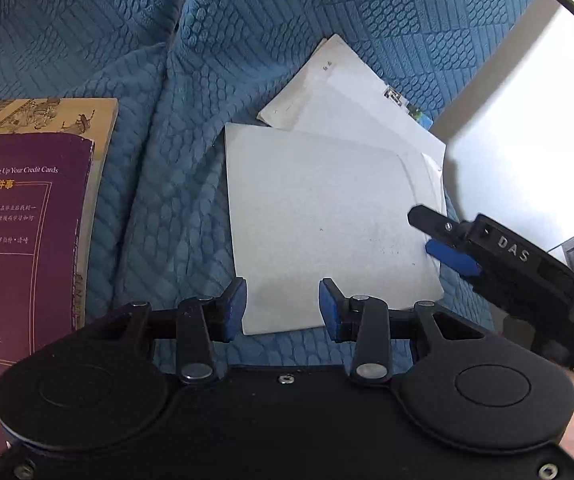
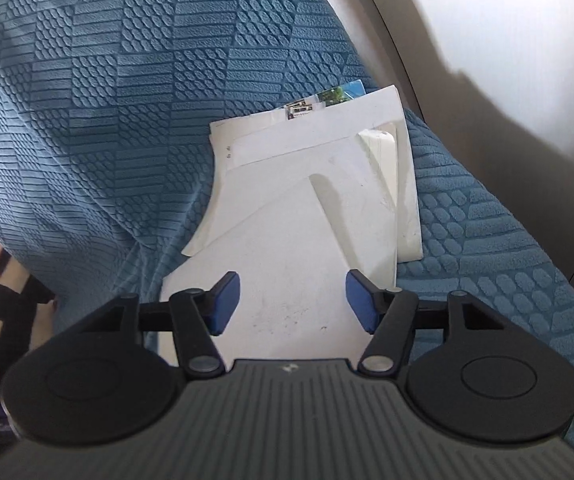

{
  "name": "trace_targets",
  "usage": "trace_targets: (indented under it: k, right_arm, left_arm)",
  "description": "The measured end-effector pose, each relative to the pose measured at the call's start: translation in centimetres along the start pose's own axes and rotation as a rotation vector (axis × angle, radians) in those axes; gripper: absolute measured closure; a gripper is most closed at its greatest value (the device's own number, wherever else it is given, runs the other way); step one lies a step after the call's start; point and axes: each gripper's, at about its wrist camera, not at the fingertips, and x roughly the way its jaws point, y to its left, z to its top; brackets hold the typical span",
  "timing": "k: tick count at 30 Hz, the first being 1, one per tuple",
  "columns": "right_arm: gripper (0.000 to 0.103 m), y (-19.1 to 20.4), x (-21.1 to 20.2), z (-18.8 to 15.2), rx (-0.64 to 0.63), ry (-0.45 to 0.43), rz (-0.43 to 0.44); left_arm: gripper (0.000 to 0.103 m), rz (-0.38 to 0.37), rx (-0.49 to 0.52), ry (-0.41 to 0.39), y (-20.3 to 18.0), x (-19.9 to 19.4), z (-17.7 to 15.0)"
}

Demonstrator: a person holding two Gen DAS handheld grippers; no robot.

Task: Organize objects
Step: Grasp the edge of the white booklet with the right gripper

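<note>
White papers [image 1: 327, 216] on blue cover [image 1: 167, 80], seemingly just beyond left hand-held gripper [image 1: 283, 306]

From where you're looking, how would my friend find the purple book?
Find the blue textured blanket. At its left edge lie two stacked books; the purple book is the top one, over a yellow illustrated book. It alone is dark purple, unlike the plain white papers to its right.

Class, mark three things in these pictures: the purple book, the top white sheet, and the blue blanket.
purple book [image 1: 27, 216], left wrist view, middle of its cover.
top white sheet [image 1: 319, 216], left wrist view, centre of its face.
blue blanket [image 2: 127, 100], right wrist view, bare patterned patch.
</note>
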Motion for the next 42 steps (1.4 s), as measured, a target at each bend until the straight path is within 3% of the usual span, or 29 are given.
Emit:
trace_targets:
  k: [5, 11, 14, 22, 31, 34, 39, 40, 42]
  right_arm:
    - [0.043, 0.8, 0.8, 0.6, -0.069, -0.007, -0.005]
    - [0.043, -0.1, 1.0, 1.2, -0.032, -0.032, -0.043]
    - [0.043, -0.4, 1.1, 1.1, -0.032, -0.031, -0.034]
    - [0.039, 0.3, 1.3, 0.9, -0.084, 0.029, -0.026]
    - [0.038, -5.2, 0.4, 1.1, 0.369, 0.071, 0.213]
    - [0.038, -5.5, 0.0, 1.0, 0.411, 0.069, 0.269]
    - [0.041, -5.7, 0.1, 1.2, 0.531, 0.081, 0.473]
    - [0.043, -5.1, 0.3, 1.2, 0.517, 0.109, 0.500]
    - [0.059, -3.6, 0.5, 1.3, 0.435, 0.136, 0.464]
  left_arm:
    - [0.067, -0.007, 0.018, 0.024, 0.0, 0.1, -0.3]
    - [0.067, 0.010, 0.026, 0.034, 0.0, 0.4, -0.7]
    - [0.067, -0.009, -0.017, 0.037, 0.5, 0.5, -0.4]
    - [0.067, -0.012, -0.011, 0.035, 0.5, 0.6, -0.3]
    - [0.067, -0.019, -0.055, 0.018, 1.0, 0.4, -0.5]
    - [0.067, -0.012, -0.041, 0.019, 0.8, 0.5, -0.5]
    - [0.068, -0.015, -0.026, 0.021, 0.7, 0.5, -0.6]
    - [0.068, -0.017, -0.023, 0.021, 0.7, 0.5, -0.6]
    - [0.069, -0.020, -0.022, 0.019, 0.8, 0.5, -0.6]
